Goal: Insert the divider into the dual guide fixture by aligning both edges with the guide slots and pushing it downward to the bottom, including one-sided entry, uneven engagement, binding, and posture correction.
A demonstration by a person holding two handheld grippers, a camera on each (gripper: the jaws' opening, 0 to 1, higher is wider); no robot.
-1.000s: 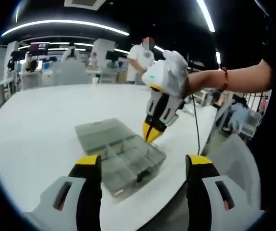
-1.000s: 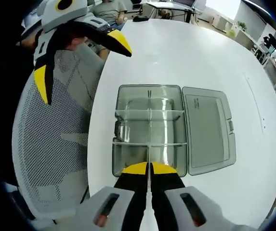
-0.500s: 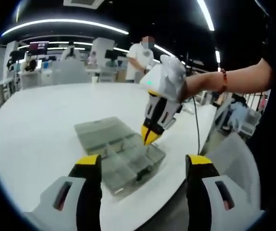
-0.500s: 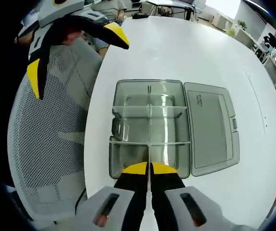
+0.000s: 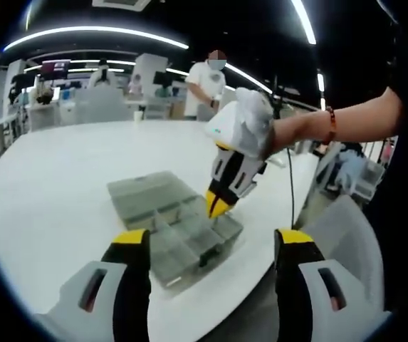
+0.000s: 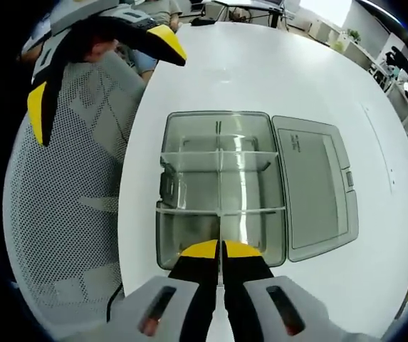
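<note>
The right gripper (image 6: 220, 249), jaws pinched on the clear divider (image 6: 220, 214), has sunk nearer the open compartment box (image 6: 189, 185), closing on its slots, while the left gripper (image 5: 211, 239) waits wide open and empty.

— What's on the table (image 5: 61, 178)?

— A clear plastic box (image 5: 171, 228) with its lid laid open beside it, near the edge. The right tool (image 5: 216, 205) points down into it, yellow tips pressed together, held by a gloved hand (image 5: 250, 121).

— And the left tool (image 5: 211, 246)?

— Near us, jaws spread wide, nothing between them. A person (image 5: 205, 85) stands across the room.
</note>
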